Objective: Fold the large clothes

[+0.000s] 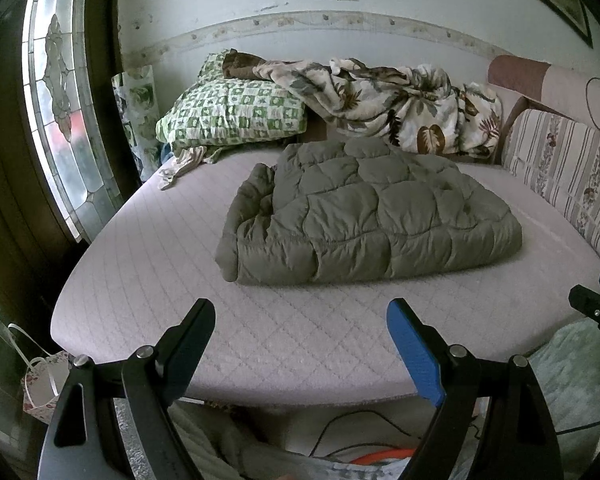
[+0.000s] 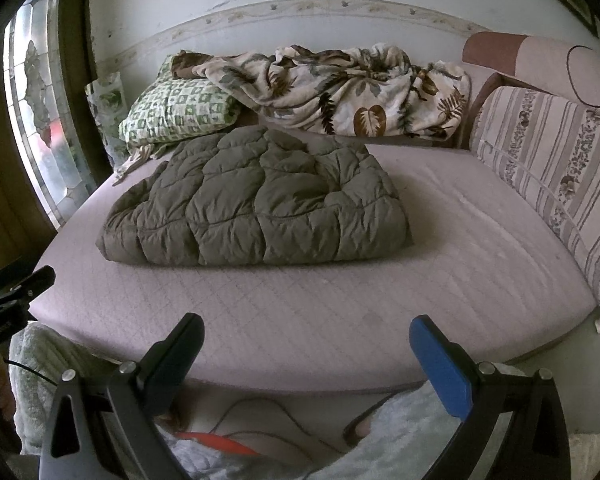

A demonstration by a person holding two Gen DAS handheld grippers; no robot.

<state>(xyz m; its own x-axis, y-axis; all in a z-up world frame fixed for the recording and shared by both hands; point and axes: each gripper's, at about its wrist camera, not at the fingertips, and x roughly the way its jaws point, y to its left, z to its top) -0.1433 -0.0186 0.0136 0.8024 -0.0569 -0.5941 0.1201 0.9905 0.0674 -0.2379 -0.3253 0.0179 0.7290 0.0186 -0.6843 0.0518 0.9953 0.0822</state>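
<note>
The olive quilted coat (image 1: pixel 370 212) lies folded mid-mattress (image 1: pixel 148 320) — folding looks done — while left gripper (image 1: pixel 300 320) and right gripper (image 2: pixel 306 336) hover nearside, jaws apart, empty — any next move means reaching in.

- We see the olive quilted puffer coat (image 1: pixel 370 210), folded, lying mid-mattress on the pale quilted mattress (image 1: pixel 260 332).
- Behind it — against the wall — the leaf-print fleece blanket (image 1: pixel 400 100) lies heaped.
- Left of that blanket sits the green-checked pillow (image 1: pixel 236 114).
- At the right, the striped floral cushion (image 2: pixel 552 176) leans along the mattress edge — well apart from the coat.
</note>
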